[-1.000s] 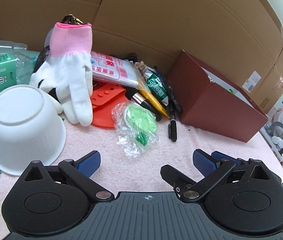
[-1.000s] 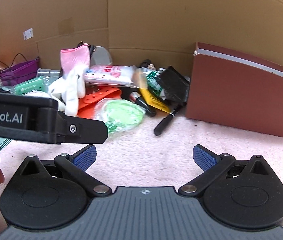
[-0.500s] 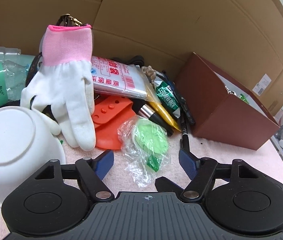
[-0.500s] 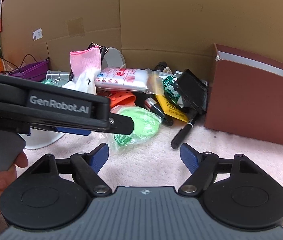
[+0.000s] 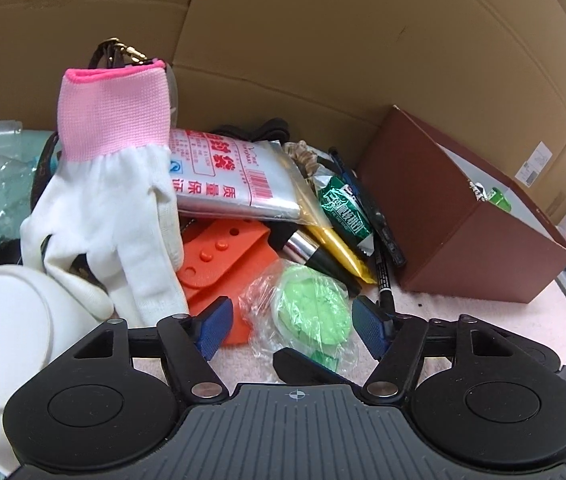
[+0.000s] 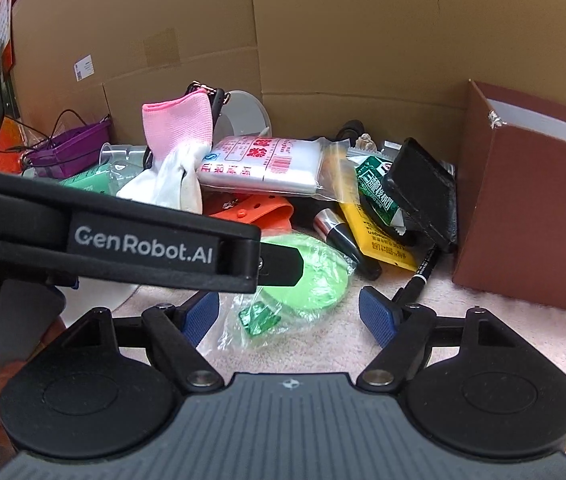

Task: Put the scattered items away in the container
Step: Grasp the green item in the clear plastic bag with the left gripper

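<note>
Both tools gape apart: the left tool straddles the bagged green disc, with the brown box at two o'clock, and the right tool hovers just beside it

A makeshift data-collection workspace: cardboard sheets wall the far side from ten to two o'clock, a pink towel covers the table, household clutter piled at twelve o'clock.

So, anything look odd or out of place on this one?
The white bowl lies tipped over at the left, its base facing the camera. The brown box has a torn top corner. The rest is the expected heap, the glove draped over it.
</note>
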`<state>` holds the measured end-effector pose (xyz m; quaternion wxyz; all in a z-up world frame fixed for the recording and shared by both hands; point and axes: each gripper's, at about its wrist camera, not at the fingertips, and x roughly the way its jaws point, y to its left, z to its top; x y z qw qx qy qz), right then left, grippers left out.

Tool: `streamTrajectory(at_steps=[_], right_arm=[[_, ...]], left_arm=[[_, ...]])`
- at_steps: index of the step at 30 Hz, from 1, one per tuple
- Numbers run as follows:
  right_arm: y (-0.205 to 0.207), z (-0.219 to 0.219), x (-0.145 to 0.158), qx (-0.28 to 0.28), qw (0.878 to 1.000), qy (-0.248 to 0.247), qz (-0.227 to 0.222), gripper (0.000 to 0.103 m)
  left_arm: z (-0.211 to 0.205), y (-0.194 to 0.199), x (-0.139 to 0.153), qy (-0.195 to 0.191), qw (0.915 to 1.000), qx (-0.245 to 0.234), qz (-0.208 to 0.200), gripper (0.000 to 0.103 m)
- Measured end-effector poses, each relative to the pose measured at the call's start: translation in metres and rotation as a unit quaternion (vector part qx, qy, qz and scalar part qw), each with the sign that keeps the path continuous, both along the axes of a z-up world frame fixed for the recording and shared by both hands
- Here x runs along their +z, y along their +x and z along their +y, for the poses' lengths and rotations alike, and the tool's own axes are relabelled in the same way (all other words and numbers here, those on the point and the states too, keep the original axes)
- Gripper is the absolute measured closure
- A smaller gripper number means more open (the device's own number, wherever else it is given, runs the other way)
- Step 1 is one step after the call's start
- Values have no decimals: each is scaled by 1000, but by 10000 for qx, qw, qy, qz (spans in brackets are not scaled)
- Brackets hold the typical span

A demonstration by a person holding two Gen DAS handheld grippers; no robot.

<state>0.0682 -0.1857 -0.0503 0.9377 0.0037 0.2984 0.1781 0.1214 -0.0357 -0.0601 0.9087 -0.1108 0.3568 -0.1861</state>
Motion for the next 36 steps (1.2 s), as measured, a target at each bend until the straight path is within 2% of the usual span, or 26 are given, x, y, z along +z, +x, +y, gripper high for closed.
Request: streamTrajectory(at_steps=[4, 7, 8, 10, 11, 14, 17, 18, 23, 24, 28, 33, 36], right_arm=[[11, -4, -3, 9, 9996, 182, 201, 25], [13, -5, -3, -17, 9995, 226, 204, 35], [13, -5, -3, -22, 9995, 234, 199, 42], [13, -6, -3, -21, 9994, 264, 201, 42], [12, -6, -3, -12, 9995, 261, 199, 42], [7, -4, -2, 25, 9998, 132, 167, 43], [-2, -3, -1, 74, 9999, 13, 138, 43], [-6, -5, -1, 93, 9999, 5, 143, 43], [-34, -8, 0, 257, 9995, -163, 108, 43], [-39, -9, 0, 285, 9994, -194, 101, 43], [-61, -15, 1, 370, 9991, -191, 118, 45], [-80, -19, 2, 456, 9988, -156, 128, 49], [-80, -21, 2, 409, 9990, -107, 116, 48]], left_arm=[[-6, 5, -1, 150, 9998, -84, -94, 26], [-11, 6, 0, 283, 9994, -122, -143, 28], [-12, 5, 0, 332, 9992, -132, -157, 32], [-13, 3, 2, 364, 9990, -224, -149, 40], [-13, 2, 2, 337, 9989, -300, -94, 49], [-15, -3, 0, 384, 9987, -330, -15, 48], [-15, -11, -4, 335, 9987, -350, 157, 60], [-14, -14, -5, 262, 9987, -372, 225, 61], [-17, -41, -6, 192, 9982, -495, 289, 59], [-17, -46, -6, 153, 9981, -513, 295, 55], [-10, -61, -8, -77, 9977, -546, 382, 55], [-5, -67, -9, -346, 9968, -556, 450, 41], [-8, -65, -8, -306, 9972, -521, 450, 38]])
